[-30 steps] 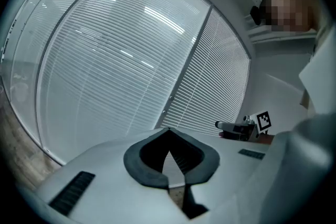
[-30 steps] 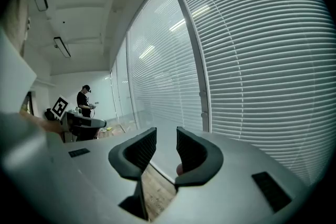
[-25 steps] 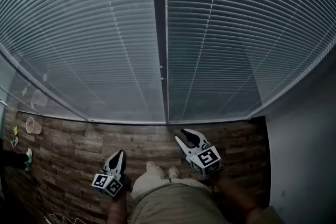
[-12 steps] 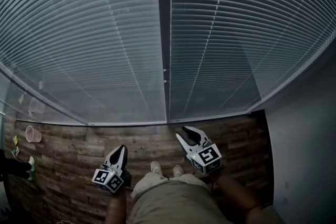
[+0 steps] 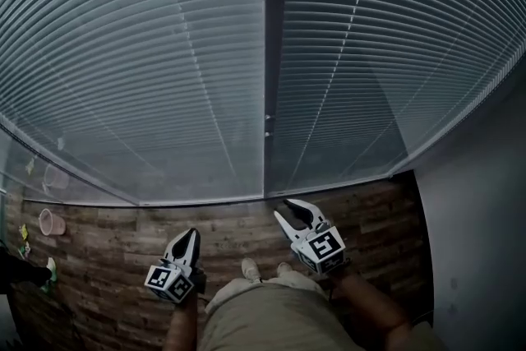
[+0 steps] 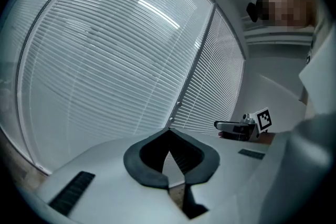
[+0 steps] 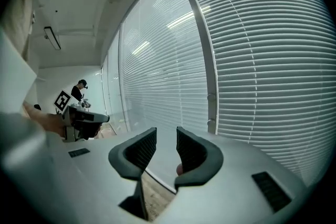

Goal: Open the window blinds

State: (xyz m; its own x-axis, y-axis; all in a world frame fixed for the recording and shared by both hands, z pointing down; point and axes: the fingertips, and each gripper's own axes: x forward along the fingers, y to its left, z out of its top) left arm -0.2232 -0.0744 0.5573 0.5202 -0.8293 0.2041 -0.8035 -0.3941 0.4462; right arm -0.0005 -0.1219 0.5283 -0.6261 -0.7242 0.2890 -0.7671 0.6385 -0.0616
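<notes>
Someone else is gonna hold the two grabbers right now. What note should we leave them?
Left gripper: shut, empty.
Right gripper: jaws a little apart, nothing between them.
Both are held low over the wooden floor, short of the window, touching nothing.
Left blind and right blind, either side of the dark frame post: both down, slats closed.
Done: nothing on the blinds yet.
Left: find their control (no cord or wand can be made out) and open them.
</notes>
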